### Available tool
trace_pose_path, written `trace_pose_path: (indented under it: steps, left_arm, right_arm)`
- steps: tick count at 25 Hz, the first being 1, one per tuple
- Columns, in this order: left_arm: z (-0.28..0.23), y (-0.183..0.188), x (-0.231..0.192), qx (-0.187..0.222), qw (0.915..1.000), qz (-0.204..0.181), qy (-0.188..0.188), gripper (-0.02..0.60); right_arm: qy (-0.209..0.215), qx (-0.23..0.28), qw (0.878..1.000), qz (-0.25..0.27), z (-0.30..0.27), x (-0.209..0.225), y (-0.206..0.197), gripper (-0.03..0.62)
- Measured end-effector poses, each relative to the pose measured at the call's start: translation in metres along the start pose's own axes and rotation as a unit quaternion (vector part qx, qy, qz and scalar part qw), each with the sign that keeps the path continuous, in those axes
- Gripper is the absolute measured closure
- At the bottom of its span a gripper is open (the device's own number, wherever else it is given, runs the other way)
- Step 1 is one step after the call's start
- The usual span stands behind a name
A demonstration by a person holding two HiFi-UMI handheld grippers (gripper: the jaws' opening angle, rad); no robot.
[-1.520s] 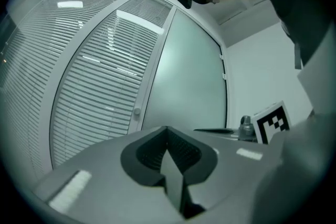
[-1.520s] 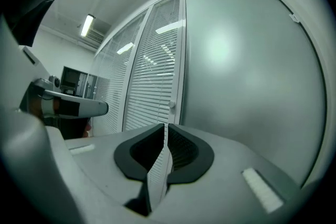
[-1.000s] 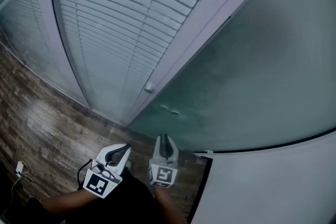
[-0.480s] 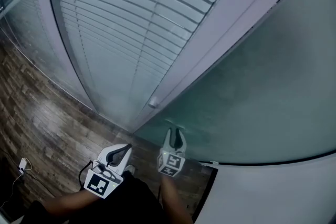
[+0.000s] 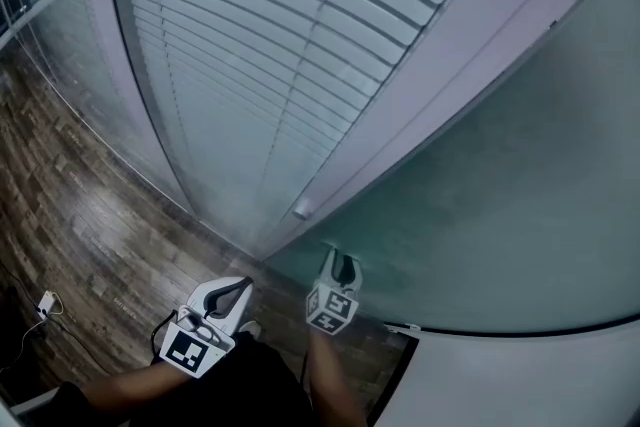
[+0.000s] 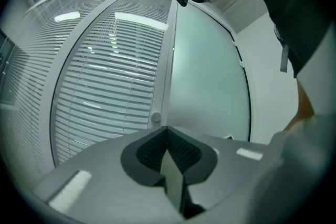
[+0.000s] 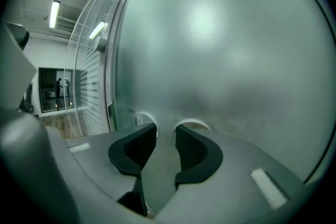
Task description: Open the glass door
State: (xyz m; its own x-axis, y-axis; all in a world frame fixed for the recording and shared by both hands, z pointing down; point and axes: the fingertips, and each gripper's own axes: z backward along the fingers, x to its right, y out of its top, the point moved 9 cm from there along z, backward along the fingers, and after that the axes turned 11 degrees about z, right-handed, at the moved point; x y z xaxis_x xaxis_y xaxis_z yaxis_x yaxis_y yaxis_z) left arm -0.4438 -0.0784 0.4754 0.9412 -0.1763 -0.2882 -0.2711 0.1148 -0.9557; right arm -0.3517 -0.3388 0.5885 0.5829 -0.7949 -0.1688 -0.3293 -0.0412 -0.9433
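Wood floor (image 5: 80,205) meets glass door (image 5: 480,215); right tool (image 5: 342,265) near the door, jaws just opened wide, empty; left tool (image 5: 238,287) farther off, closed. Risk: pads (image 7: 191,149) slipping on smooth glass.

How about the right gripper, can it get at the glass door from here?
Probably yes. The right gripper points straight at the glass door, close up, with nothing in between; its jaws have just been opening and hold nothing.
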Motion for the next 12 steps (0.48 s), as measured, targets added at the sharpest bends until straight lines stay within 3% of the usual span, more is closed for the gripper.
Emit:
trace_pose_path:
  steps: [12]
  left_arm:
    - [0.017,-0.002,0.004,-0.003,0.9999,-0.010,0.003,0.581]
  right_arm:
    - [-0.001,0.013,1.000,-0.013,0.008,0.003,-0.008,0.487]
